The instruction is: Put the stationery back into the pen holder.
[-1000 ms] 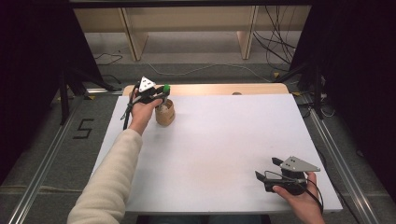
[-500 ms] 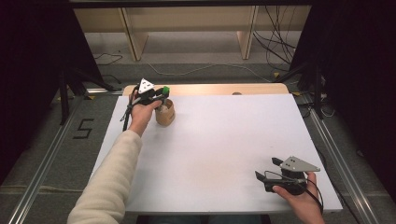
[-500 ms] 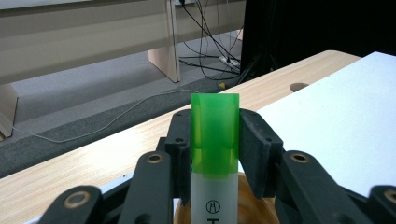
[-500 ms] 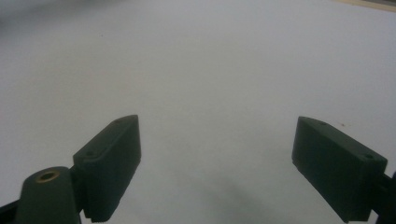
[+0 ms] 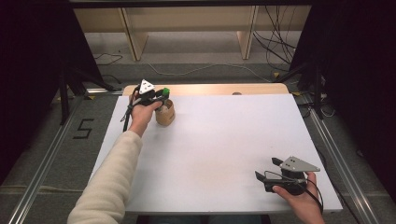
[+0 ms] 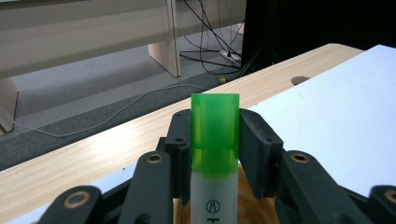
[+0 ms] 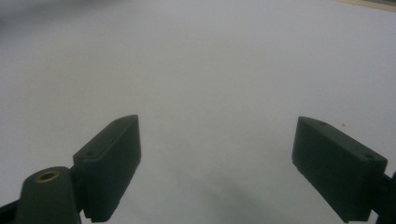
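Left gripper (image 5: 159, 97): clamped on a green-capped marker (image 6: 215, 140); in the left gripper view both black jaws press the cap's sides, with no gap either side.
Marker: upright in the grip, cap uppermost, white barrel running down out of the jaws toward the cup. Its long axis stands near vertical and in line with the cup's mouth.
Cup (image 5: 165, 113): small, tan, standing on the white board (image 5: 224, 140) near the board's far left corner. The left gripper sits directly over it, and the cup's rim shows just under the barrel in the left gripper view. Whether the marker's lower end touches the cup's floor cannot be told.
Deciding relation: the marker lies straight ahead of the left gripper and the cup straight beneath, so the coming move is judged a matter of up or down along the marker's own axis, with no sideways shift needed.
Right gripper (image 5: 268, 169): jaws spread wide and empty, resting low on the board near the corner diagonally opposite the cup; bare white surface lies between its jaws.
Nearer hand: the left, at the cup; the right stands well apart from it across the board.
Step in hand (judgement): marker being set into, or drawn from, the cup; the firm grip suggests release has not yet come.
Risk (judgement): a tilted barrel could catch the rim and tip the light cup.
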`<action>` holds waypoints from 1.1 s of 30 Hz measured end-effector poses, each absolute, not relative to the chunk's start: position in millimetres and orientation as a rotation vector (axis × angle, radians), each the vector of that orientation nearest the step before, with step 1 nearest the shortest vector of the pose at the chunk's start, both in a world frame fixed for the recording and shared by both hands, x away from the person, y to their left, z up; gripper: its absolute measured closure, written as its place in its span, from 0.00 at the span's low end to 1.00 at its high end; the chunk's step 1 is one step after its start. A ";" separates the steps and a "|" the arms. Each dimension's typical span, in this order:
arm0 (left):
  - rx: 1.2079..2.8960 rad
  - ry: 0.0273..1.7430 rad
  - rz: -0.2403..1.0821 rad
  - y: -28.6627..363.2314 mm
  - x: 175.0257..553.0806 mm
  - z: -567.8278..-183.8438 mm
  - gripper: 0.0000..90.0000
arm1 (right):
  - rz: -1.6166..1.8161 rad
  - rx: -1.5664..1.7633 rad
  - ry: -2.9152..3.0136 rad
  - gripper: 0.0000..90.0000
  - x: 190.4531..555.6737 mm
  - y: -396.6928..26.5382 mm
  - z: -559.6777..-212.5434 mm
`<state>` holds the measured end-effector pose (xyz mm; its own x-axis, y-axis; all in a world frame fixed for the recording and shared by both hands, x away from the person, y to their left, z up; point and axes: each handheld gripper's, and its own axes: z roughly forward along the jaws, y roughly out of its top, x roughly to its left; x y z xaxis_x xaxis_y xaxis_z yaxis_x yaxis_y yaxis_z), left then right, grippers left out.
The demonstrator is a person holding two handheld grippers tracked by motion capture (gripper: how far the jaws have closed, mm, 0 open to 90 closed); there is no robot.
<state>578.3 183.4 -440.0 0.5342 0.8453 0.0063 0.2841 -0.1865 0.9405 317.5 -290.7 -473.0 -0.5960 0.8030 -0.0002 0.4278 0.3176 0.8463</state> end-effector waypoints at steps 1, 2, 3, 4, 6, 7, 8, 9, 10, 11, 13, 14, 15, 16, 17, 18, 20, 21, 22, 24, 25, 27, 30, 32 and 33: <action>1.734 0.951 0.673 183.6 578.3 -440.5 0.74 | 1.196 1.090 2.166 0.18 317.5 -290.7 -473.0; 1.735 0.952 0.670 183.7 578.3 -440.9 0.74 | 1.196 1.090 2.166 0.18 317.5 -290.7 -473.0; 1.735 0.954 0.668 183.8 578.3 -441.4 0.74 | 1.196 1.090 2.166 0.18 317.5 -290.7 -473.0; 1.737 0.956 0.665 184.0 578.2 -441.7 0.74 | 1.196 1.090 2.166 0.18 317.6 -290.7 -473.1; 1.737 0.960 0.664 183.9 578.2 -442.3 0.74 | 1.196 1.086 2.168 0.18 317.8 -290.7 -473.3; 1.743 0.959 0.663 183.9 578.2 -442.6 0.74 | 1.195 1.087 2.169 0.18 317.7 -290.6 -473.2; 1.749 0.960 0.662 183.7 578.2 -443.0 0.74 | 1.195 1.087 2.169 0.18 317.6 -290.5 -473.1; 1.757 0.960 0.659 183.7 578.2 -443.3 0.74 | 1.195 1.087 2.169 0.18 317.7 -290.6 -473.1; 1.759 0.963 0.656 183.3 578.2 -443.8 0.74 | 1.196 1.088 2.169 0.18 317.7 -290.6 -473.2; 1.762 0.965 0.655 183.1 578.2 -444.2 0.74 | 1.196 1.088 2.169 0.18 317.7 -290.6 -473.2; 1.770 0.970 0.655 183.2 578.1 -444.6 0.74 | 1.195 1.091 2.169 0.18 317.6 -290.4 -473.2; 1.766 0.973 0.652 183.2 578.2 -444.8 0.74 | 1.196 1.091 2.170 0.18 317.6 -290.3 -473.3; 1.770 0.972 0.651 183.2 578.2 -444.6 0.74 | 1.195 1.091 2.170 0.18 317.7 -290.2 -473.3; 1.768 0.973 0.651 183.0 578.2 -444.5 0.74 | 1.195 1.091 2.171 0.18 317.7 -290.2 -473.4; 1.770 0.974 0.652 182.9 578.2 -444.1 0.74 | 1.195 1.092 2.171 0.18 317.8 -290.2 -473.4; 1.773 0.974 0.651 183.2 578.2 -443.8 0.74 | 1.195 1.091 2.171 0.18 317.8 -290.1 -473.5; 1.775 0.979 0.646 184.0 578.2 -443.9 0.74 | 1.195 1.092 2.171 0.18 317.7 -289.9 -473.4; 1.775 0.980 0.643 184.4 578.2 -444.0 0.74 | 1.195 1.092 2.171 0.18 317.7 -289.9 -473.4; 1.777 0.982 0.640 184.5 578.3 -444.1 0.74 | 1.195 1.092 2.172 0.18 317.7 -289.8 -473.5; 1.784 0.987 0.632 184.8 578.2 -444.5 0.73 | 1.195 1.091 2.172 0.18 317.8 -289.8 -473.6; 1.785 0.989 0.631 185.2 578.2 -444.7 0.72 | 1.195 1.091 2.171 0.18 317.9 -289.8 -473.6; 1.788 0.993 0.634 186.2 578.1 -444.3 0.71 | 1.196 1.092 2.172 0.18 318.2 -289.7 -473.8; 1.784 1.001 0.640 187.6 577.7 -443.0 0.68 | 1.200 1.091 2.170 0.18 318.5 -289.5 -474.2; 1.781 1.006 0.645 189.2 577.1 -441.2 0.66 | 1.201 1.090 2.170 0.18 318.6 -289.4 -474.3; 1.776 1.006 0.646 189.9 576.8 -440.2 0.65 | 1.200 1.091 2.171 0.18 318.6 -289.4 -474.4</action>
<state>576.8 189.9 -440.2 0.5198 0.8543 -0.0104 0.3466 -0.1998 0.9165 318.6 -289.4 -474.4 -0.5993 0.8005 0.0053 0.4302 0.3165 0.8455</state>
